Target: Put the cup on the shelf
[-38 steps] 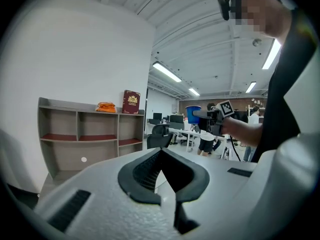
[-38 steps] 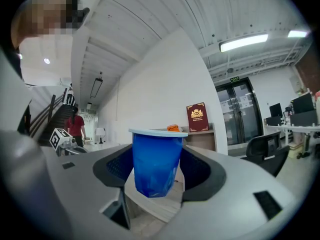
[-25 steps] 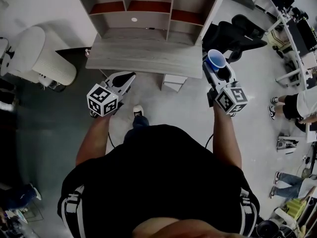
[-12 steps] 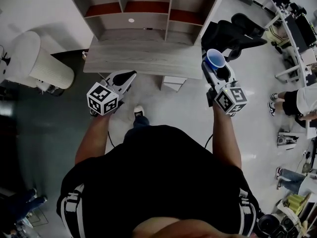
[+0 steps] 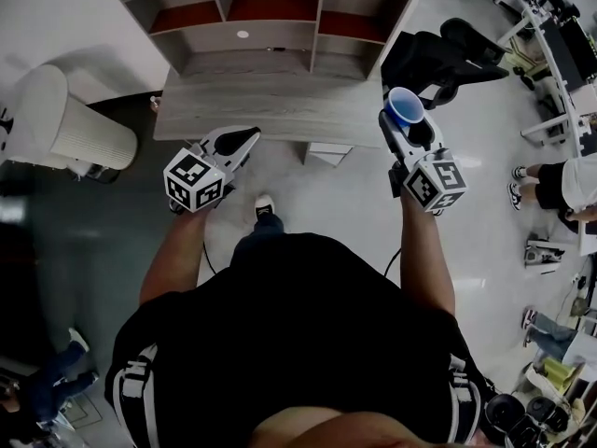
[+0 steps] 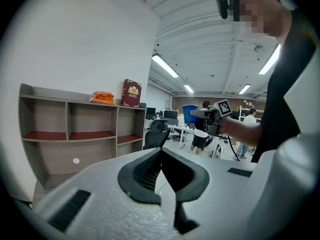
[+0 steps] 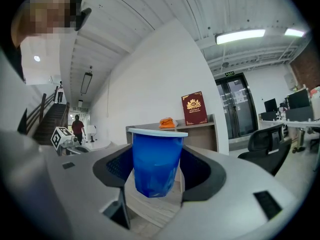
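Plainly upright, the blue pale-rimmed cup (image 7: 155,164) sits gripped by the right tongs (image 5: 402,119).

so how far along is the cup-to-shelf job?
Done: the blue cup is picked up, held upright between the jaws of the right gripper. In hand: the person stands at the desk with the cup near its right end, short of the shelf. Left: reach in, set the cup on a shelf board, let go. The left gripper is shut and empty.
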The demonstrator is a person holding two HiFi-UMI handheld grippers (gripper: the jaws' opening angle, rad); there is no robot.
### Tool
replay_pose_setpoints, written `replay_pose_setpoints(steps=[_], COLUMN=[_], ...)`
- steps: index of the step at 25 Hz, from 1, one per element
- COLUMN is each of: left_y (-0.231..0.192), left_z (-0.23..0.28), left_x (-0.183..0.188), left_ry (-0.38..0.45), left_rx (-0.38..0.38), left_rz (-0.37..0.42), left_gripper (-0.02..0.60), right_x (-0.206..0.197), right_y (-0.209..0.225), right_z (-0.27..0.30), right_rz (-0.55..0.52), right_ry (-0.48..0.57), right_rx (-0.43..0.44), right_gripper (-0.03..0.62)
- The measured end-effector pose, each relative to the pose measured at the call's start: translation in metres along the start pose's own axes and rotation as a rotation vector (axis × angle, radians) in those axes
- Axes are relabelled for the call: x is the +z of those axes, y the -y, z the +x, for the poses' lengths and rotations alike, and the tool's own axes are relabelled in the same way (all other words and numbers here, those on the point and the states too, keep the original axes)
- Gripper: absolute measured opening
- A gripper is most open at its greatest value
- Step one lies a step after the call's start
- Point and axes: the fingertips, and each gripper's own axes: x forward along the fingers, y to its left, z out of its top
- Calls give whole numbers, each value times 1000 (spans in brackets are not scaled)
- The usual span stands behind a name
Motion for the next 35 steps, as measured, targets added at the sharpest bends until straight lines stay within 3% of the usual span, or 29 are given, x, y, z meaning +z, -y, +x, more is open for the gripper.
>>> replay_pose_setpoints(steps=[19,35], left_y=[-121,-217], left_z=[44,33], left_x=[11,16], left_ry=[-15,-32], left_rx=[-87,-126], left_rz=[-12,-44], left_gripper=[17,17], right_x=[-19,-19], right_y=[17,0], right_z=[123,208], right_rz=[52,73], right_ry=[-34,-62], right_rx=[-45,-94], right_gripper=[282,282])
